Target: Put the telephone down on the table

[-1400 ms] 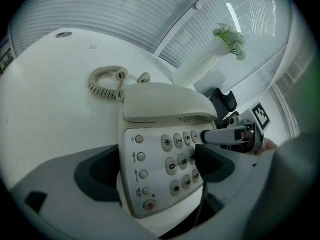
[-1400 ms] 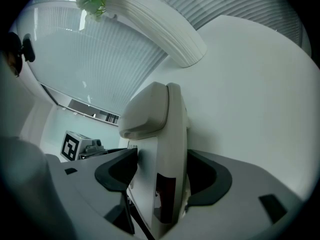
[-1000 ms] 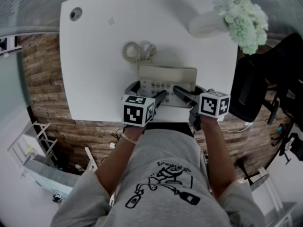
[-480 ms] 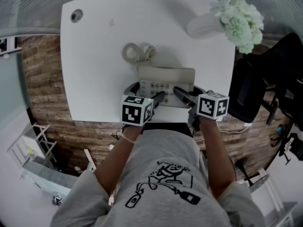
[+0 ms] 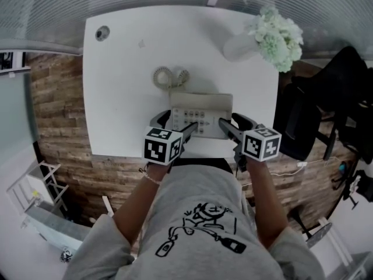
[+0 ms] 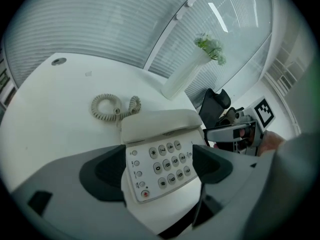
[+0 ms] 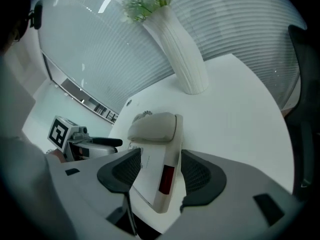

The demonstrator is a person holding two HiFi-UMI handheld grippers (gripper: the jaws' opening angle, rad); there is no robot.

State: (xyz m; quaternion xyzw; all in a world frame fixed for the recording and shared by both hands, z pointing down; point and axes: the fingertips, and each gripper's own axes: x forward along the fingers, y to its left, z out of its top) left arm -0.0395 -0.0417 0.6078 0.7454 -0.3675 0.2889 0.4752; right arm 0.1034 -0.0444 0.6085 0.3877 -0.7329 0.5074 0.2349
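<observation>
A beige push-button telephone (image 5: pixel 201 107) is near the front edge of the white table (image 5: pixel 122 86), with its handset on the cradle. Its coiled cord (image 5: pixel 169 76) lies on the table behind it. My left gripper (image 5: pixel 175 121) straddles the phone's front left part. In the left gripper view the keypad (image 6: pixel 160 156) fills the gap of the left gripper (image 6: pixel 160 170), and the closing jaws have their pads against both sides. My right gripper (image 5: pixel 233 122) takes the front right part. In the right gripper view the phone (image 7: pixel 157 154) stands tilted between the closing pads of the right gripper (image 7: pixel 157 173).
A tall white vase (image 5: pixel 239 46) with pale flowers (image 5: pixel 277 37) stands at the table's back right. A round cable hole (image 5: pixel 102 33) is at the back left corner. A dark office chair (image 5: pixel 309 115) stands just right of the table. Wooden floor lies to the left.
Both grippers have come up a little and their jaws have narrowed onto the telephone's front end. The cord and vase stay where they were.
</observation>
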